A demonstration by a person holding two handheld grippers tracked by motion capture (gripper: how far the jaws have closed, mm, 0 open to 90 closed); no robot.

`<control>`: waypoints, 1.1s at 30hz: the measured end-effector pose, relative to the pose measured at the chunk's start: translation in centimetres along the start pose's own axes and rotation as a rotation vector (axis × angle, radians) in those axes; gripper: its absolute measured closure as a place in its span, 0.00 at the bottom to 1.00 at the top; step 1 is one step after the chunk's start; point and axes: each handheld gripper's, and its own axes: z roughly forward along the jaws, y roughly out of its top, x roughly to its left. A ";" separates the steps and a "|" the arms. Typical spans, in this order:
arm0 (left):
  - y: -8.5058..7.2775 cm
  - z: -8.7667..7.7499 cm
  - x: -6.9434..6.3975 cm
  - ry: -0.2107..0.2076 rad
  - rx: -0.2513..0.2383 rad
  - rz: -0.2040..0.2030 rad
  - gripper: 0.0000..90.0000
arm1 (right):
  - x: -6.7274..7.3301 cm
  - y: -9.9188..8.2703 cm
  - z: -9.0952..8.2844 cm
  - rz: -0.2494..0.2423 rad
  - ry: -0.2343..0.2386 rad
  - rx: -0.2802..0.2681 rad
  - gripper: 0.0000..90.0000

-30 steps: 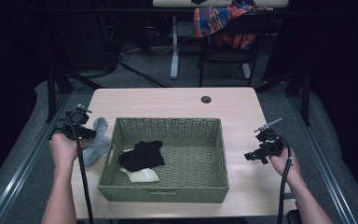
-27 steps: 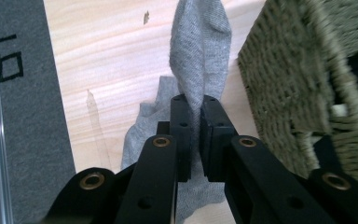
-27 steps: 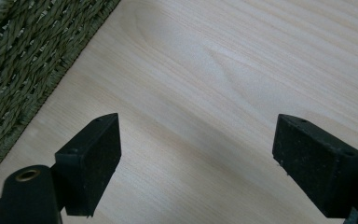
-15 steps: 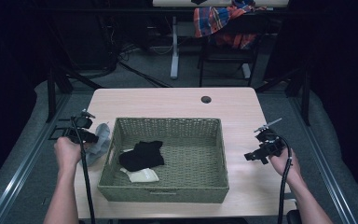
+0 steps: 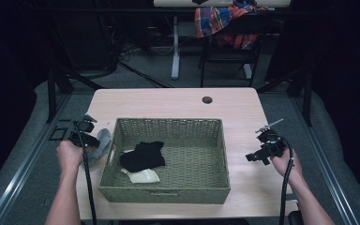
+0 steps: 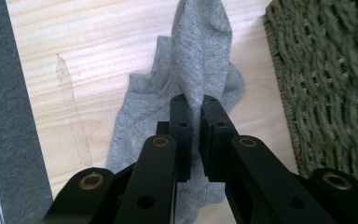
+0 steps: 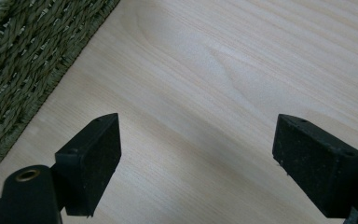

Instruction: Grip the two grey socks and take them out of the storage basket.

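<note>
A grey sock [image 5: 101,142] lies crumpled on the table just left of the woven basket [image 5: 168,125]. My left gripper [image 5: 85,133] is shut on a raised fold of that grey sock [image 6: 200,60], its jaws [image 6: 194,105] pinching the cloth between them. Inside the basket rest a black sock [image 5: 143,156] and a cream sock [image 5: 142,176]. At the table's right side my right gripper [image 5: 261,146] stands open over bare wood, nothing between its fingers [image 7: 95,154], with the basket's wall [image 7: 23,60] off to its left.
A dark round grommet [image 5: 207,100] sits in the table's far edge. Behind the table stand a chair draped with a plaid cloth [image 5: 220,18] and a desk leg. Bare wood [image 5: 262,187] surrounds the basket at the right and back.
My left hand has drawn back toward the person and slightly down, and the grey sock has shifted with it. The right gripper has stayed where it was.
</note>
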 end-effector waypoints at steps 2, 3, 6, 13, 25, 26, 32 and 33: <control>0.0 0.2 0.0 0.001 0.010 0.000 0.94 | 0.0 0.0 0.0 0.000 0.000 0.000 0.17; 0.0 0.4 0.0 -0.002 0.014 -0.002 0.94 | 0.0 0.0 0.0 0.000 0.001 0.001 0.17; 0.0 0.8 0.0 -0.008 0.024 -0.006 0.93 | 0.0 0.0 0.0 -0.006 -0.007 0.012 0.17; 0.0 1.5 0.3 -0.018 0.040 -0.025 0.91 | 0.0 0.0 0.0 -0.009 -0.009 0.016 0.17; -0.4 -1.2 0.9 -0.062 -0.047 -0.087 0.52 | -0.1 0.0 -0.2 -0.013 -0.006 0.003 0.17; -0.5 -1.5 0.8 -0.059 -0.061 -0.090 0.47 | 0.0 0.0 -0.2 -0.006 -0.009 -0.017 0.17; -1.3 -4.0 0.1 -0.029 -0.137 -0.105 0.20 | -0.1 0.0 -0.4 -0.011 -0.009 -0.019 0.17; -1.5 -4.4 0.0 -0.028 -0.148 -0.103 0.19 | -0.1 0.0 -0.4 -0.009 -0.008 -0.021 0.17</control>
